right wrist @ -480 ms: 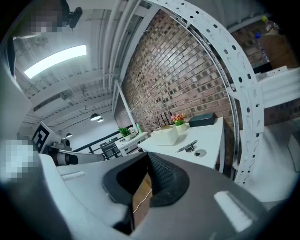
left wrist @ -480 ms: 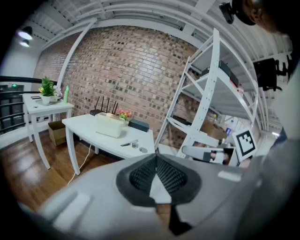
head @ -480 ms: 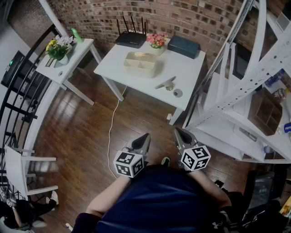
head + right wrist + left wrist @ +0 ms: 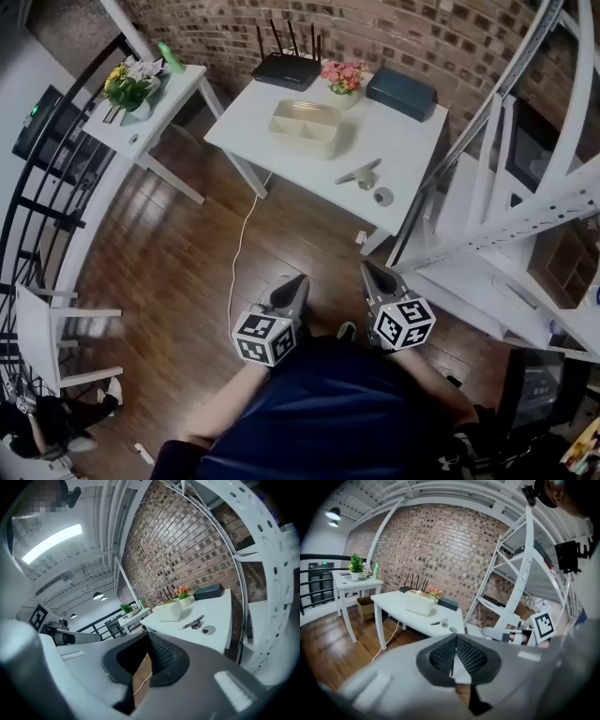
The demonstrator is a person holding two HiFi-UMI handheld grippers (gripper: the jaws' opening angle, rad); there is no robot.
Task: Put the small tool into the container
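A small grey tool [image 4: 359,172] lies on the white table [image 4: 412,141] near its right front corner, also seen in the left gripper view as the tool [image 4: 438,621] and in the right gripper view as the tool [image 4: 192,622]. The cream container [image 4: 306,127] stands further back on the table, with its long wall toward me in the left gripper view [image 4: 418,607]. My left gripper [image 4: 294,288] and right gripper [image 4: 369,278] are held close to my body, well short of the table, both shut and empty.
A small round disc [image 4: 382,196] lies beside the tool. A router [image 4: 288,67], a flower pot [image 4: 343,86] and a dark box [image 4: 401,92] line the table's back. A side table with a plant [image 4: 131,89] stands left, white shelving [image 4: 506,216] right, a cable [image 4: 236,272] on the floor.
The head view has shifted slightly, so the table sits a little lower and further right in the picture. The grippers keep their places by my body.
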